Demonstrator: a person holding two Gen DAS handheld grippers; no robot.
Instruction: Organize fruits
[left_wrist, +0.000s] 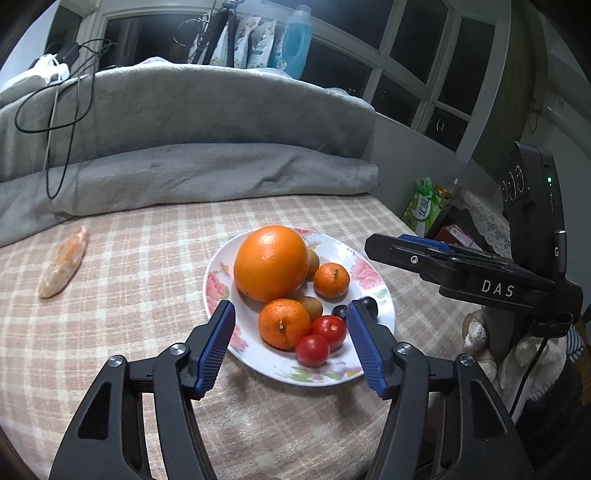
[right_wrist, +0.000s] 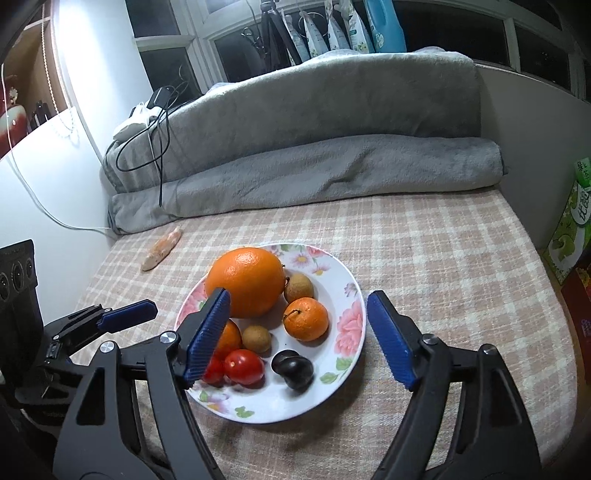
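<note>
We find the fruit gathered on a flowered white plate (left_wrist: 221, 280) that sits on a pink checked cloth (left_wrist: 129, 295) near the middle of the surface. A large orange (left_wrist: 271, 262) occupies the far left part of the plate, with two tangerines: one (left_wrist: 331, 280) to its right and one (left_wrist: 283, 324) nearer the camera in the left wrist view. Two small brown fruits (right_wrist: 298, 287) lie against the orange and between the tangerines. Two red tomatoes (left_wrist: 320, 339) touch each other at the near side, and two dark plums (right_wrist: 292, 367) lie touching beside them, toward the plate's right rim. The left gripper (left_wrist: 290, 341) hangs just above the near edge of the plate, its blue-padded jaws spread wide on either side of the near tangerine and tomatoes, gripping nothing. The right gripper (right_wrist: 297, 338) is likewise spread wide over the plate, holding nothing; its left finger (right_wrist: 207, 336) hides part of the near tangerine in its own view, and its right finger stands outside the plate's rim. Well apart from the plate, to the far left on the cloth, lies a pale orange wrapped item (left_wrist: 64, 262). Folded grey blankets (left_wrist: 184, 173) run along the back, with a black cable (left_wrist: 66, 122) trailing over them, and a green carton (left_wrist: 423, 206) stands beyond the right edge.
</note>
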